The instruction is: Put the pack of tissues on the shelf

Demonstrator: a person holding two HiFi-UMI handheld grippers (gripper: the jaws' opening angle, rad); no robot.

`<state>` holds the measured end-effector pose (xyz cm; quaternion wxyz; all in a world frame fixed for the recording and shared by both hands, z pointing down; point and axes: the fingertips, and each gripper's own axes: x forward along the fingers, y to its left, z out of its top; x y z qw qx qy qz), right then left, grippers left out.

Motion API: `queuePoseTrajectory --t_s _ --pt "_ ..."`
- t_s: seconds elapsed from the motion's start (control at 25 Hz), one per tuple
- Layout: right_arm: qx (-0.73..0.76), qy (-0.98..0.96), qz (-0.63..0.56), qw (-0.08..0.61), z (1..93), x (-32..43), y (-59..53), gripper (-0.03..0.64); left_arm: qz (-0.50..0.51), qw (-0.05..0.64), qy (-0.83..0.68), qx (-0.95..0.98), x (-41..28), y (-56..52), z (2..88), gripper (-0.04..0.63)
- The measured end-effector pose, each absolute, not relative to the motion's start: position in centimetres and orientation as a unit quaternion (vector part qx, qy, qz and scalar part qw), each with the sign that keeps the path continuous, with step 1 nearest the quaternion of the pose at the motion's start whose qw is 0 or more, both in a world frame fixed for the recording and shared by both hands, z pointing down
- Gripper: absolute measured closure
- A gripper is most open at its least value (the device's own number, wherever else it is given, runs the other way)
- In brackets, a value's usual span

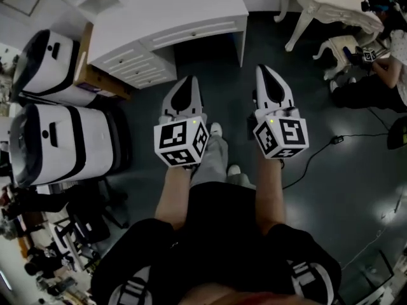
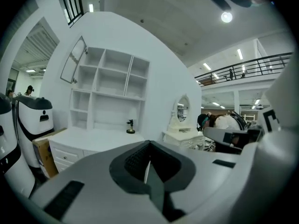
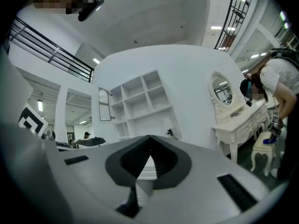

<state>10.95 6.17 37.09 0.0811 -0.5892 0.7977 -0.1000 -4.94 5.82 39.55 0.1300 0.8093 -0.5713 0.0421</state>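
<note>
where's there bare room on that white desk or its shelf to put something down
The desk top is bare left of the small dark ornament, and the shelf compartments above look empty. Crowded: the desk's left side, where a cardboard box and white machines stand close.
</note>
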Motion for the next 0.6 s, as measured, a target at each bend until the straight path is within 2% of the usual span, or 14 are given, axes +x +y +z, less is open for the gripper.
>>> queuePoseTrajectory --t_s 0.6 --pt "-0.522 0.844 -0.121 0.032 39.5 3.9 -3.5 0.597 0.041 0.152 -0.606 0.780 -9.3 -3.6 41.0 0.585"
